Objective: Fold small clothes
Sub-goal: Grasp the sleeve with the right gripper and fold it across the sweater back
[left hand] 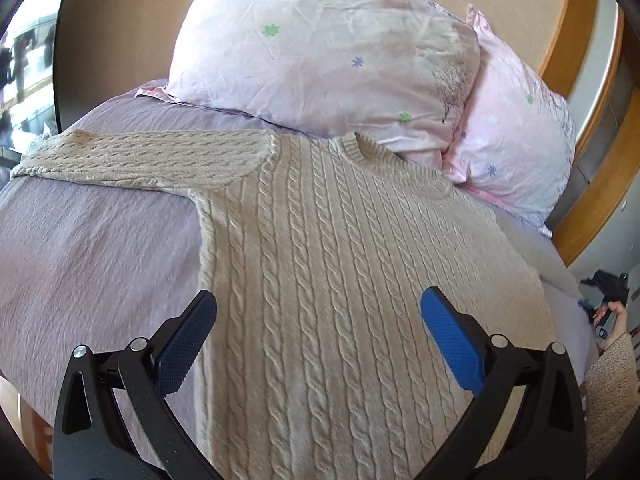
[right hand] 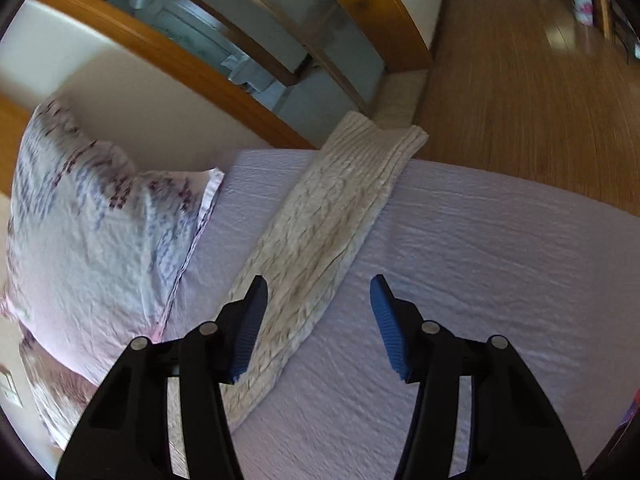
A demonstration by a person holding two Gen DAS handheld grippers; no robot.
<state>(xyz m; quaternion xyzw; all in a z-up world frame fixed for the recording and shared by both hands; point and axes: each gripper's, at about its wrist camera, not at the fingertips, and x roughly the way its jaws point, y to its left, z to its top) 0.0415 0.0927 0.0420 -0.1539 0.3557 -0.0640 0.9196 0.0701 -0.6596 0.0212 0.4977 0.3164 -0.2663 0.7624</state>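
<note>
Left wrist view: your left gripper [left hand: 318, 312] hangs over the body of the sweater [left hand: 340, 280], jaws spread wide, nothing held. The sweater lies flat on the bedsheet [left hand: 100, 260], collar away from you touching the front pillow [left hand: 320, 52], with a second pillow [left hand: 516, 140] to the right of it. One sleeve [left hand: 140, 152] runs out ahead and to the gripper's left. The side seam sits just under the left fingertip [left hand: 200, 312].

Right wrist view: your right gripper [right hand: 318, 300] hovers above the other sleeve [right hand: 320, 232], jaws also wide and empty. That sleeve stretches ahead of the gripper, its cuff [right hand: 384, 136] hanging off the bed edge over the wood floor [right hand: 520, 100]. A pillow [right hand: 88, 240] lies to the left.

Step, by my read: garment is spread, folding not started. Next move likely needs you to drop each gripper onto a sleeve, pinch near the cuff, and carry it in across the body. The right cuff overhangs, so grab short of the edge.
</note>
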